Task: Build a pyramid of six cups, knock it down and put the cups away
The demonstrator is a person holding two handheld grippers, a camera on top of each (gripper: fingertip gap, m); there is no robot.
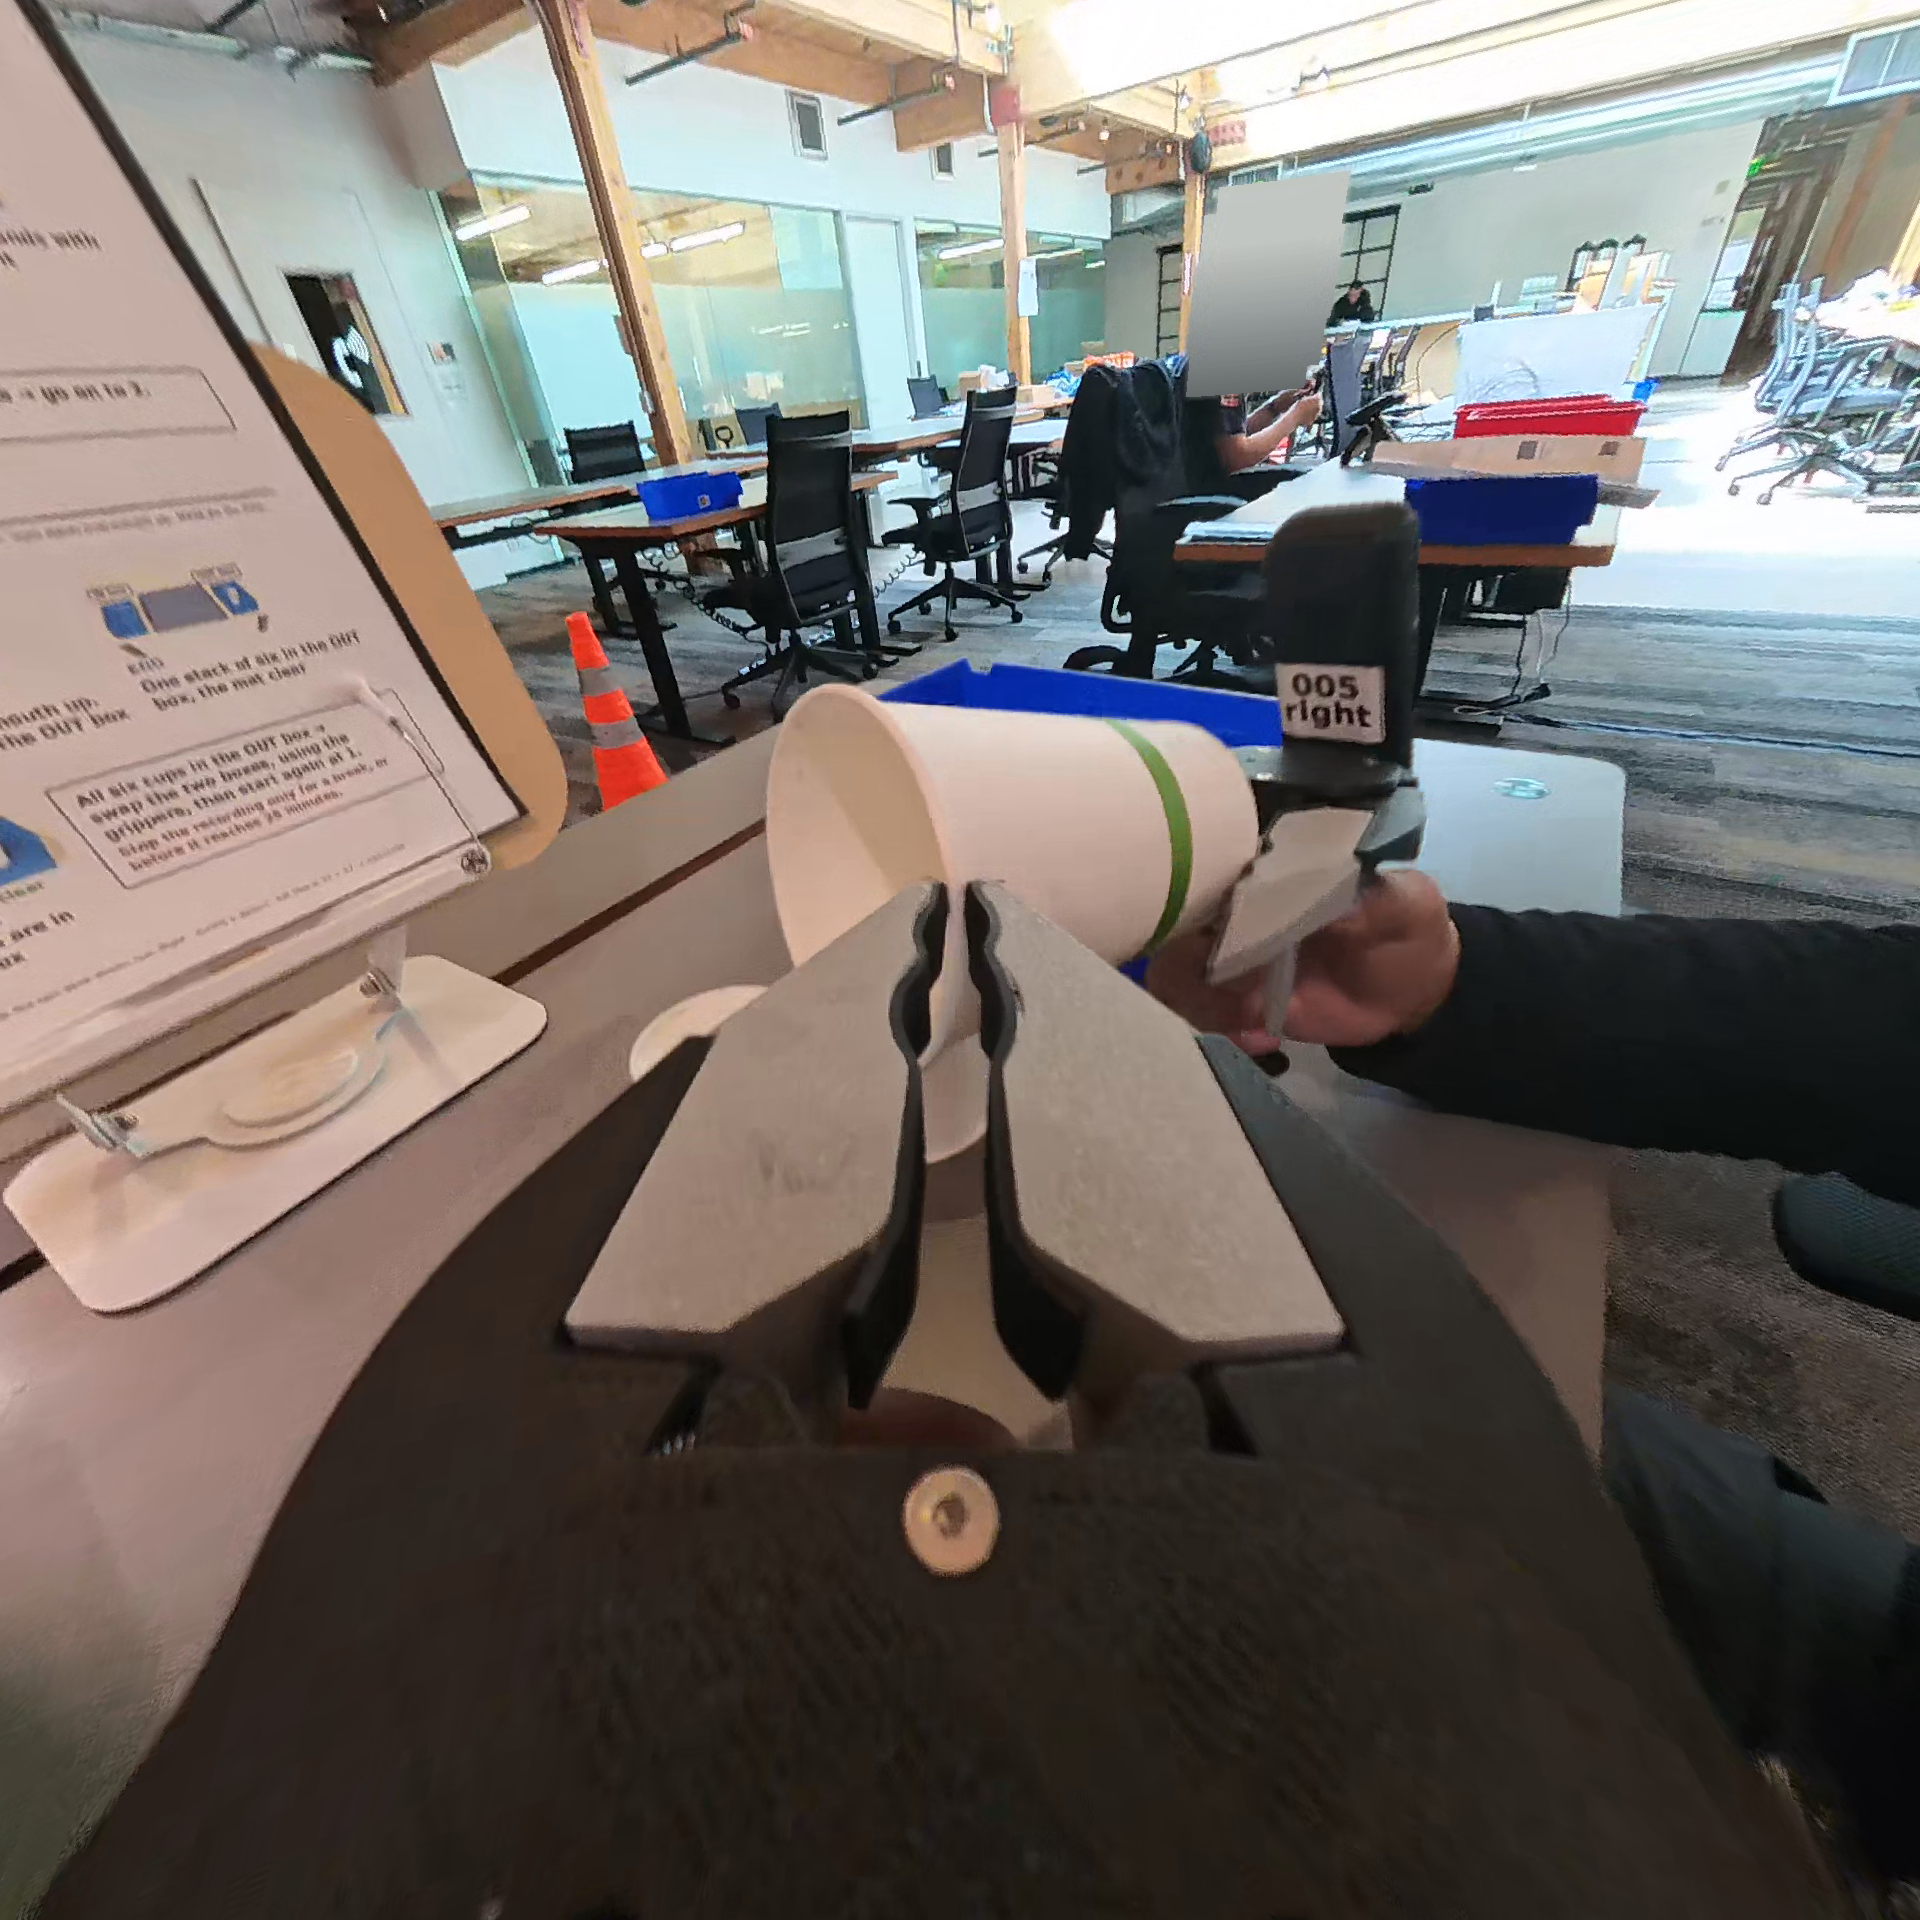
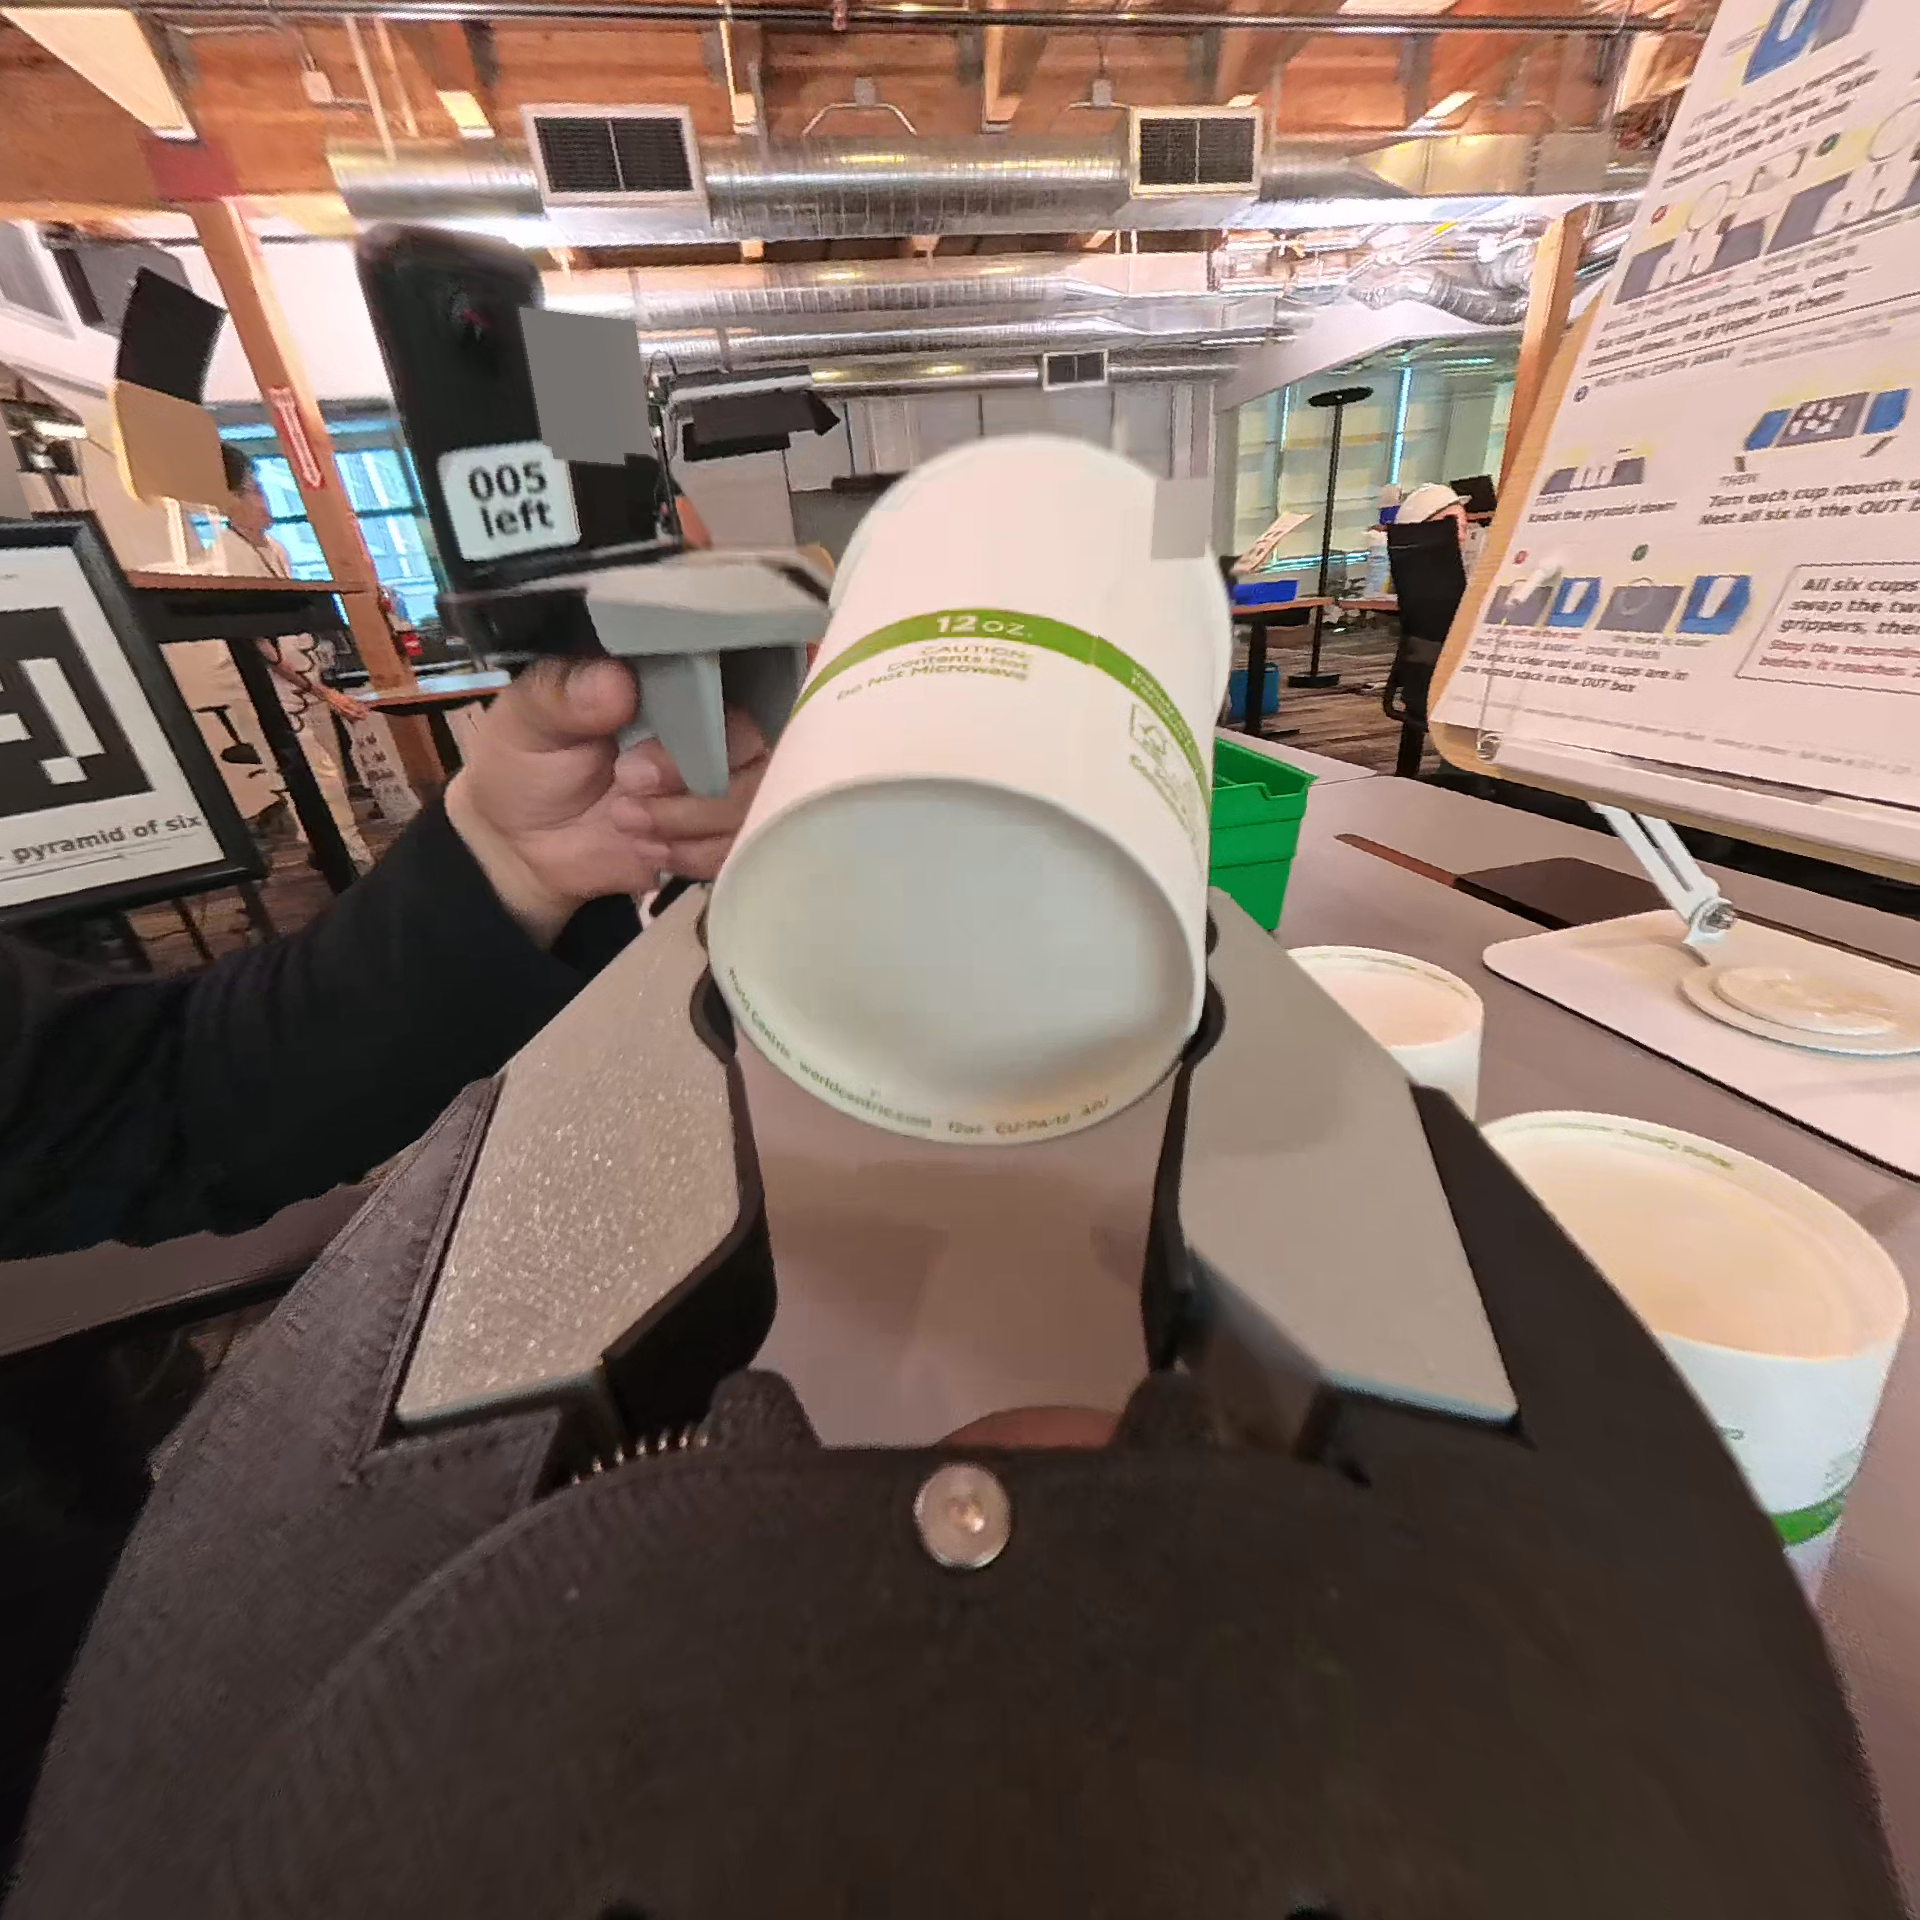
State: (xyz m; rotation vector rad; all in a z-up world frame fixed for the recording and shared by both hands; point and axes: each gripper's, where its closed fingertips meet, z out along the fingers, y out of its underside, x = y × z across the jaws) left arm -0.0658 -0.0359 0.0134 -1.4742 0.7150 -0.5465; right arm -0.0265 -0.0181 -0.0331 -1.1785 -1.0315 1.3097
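Left wrist view: the left gripper [image 1: 958,904] has its jaws nearly closed, pinching the rim wall of a white paper cup [image 1: 997,821] with a green band, 1 finger inside the mouth and 1 outside. The cup lies on its side in the air above the grey table [image 1: 312,1403], mouth toward the left. At the cup's base end the right gripper [image 1: 1262,883] meets it, held by a hand [image 1: 1340,977] in a dark sleeve. A blue bin [image 1: 1081,696] stands behind the cup at the table's far edge. An instruction sheet on a stand [image 1: 208,582] occupies the table's left side. Beyond the table stands an orange traffic cone [image 1: 613,717].

Right wrist view: the right gripper [image 2: 956,1023] has its jaws spread about as wide as the cup's base, 1 finger on each side of the paper cup [image 2: 977,831]; the fingers appear to touch its sides, though a firm grip I cannot tell. The base faces the camera. The left gripper [image 2: 800,603] reaches the cup's far rim from the left. 2 more white paper cups stand on the table [image 2: 1351,862] at the right, 1 near [image 2: 1704,1288] and 1 farther [image 2: 1392,997]. A green bin [image 2: 1252,821] sits behind the held cup
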